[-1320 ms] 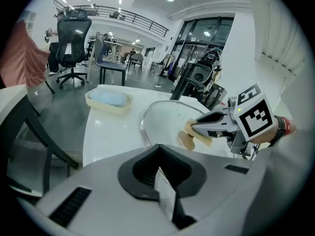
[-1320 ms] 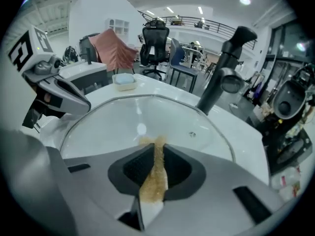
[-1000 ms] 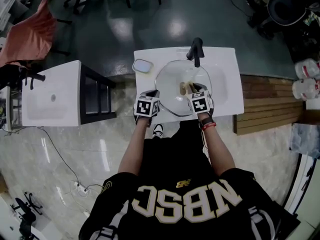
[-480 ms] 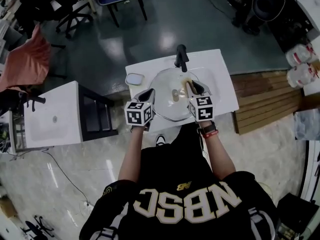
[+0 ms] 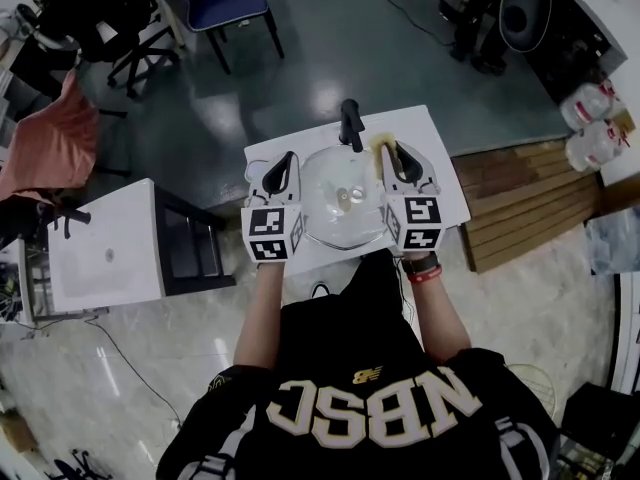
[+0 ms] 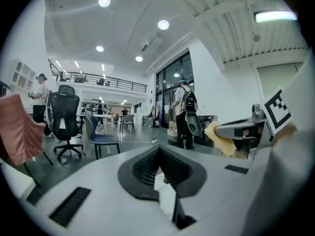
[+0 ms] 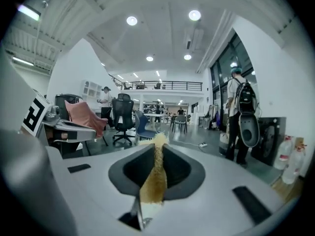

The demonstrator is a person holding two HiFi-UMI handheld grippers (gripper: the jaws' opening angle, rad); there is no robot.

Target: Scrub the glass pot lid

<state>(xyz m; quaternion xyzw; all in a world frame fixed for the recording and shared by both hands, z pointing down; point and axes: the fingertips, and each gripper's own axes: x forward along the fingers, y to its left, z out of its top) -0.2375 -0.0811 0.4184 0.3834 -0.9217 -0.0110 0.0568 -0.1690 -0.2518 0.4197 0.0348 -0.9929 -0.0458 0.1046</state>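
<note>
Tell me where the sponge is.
The sponge is pinched in the right gripper, right of the glass lid, near the black faucet in the head view.

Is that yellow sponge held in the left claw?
No, the yellow sponge is pinched in the right claw, while the left claw has its jaws together with no sponge between them.

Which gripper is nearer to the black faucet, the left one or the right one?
Right. The right gripper, shut on a yellow sponge, is just right of the faucet; the left gripper is farther off to its left.
</note>
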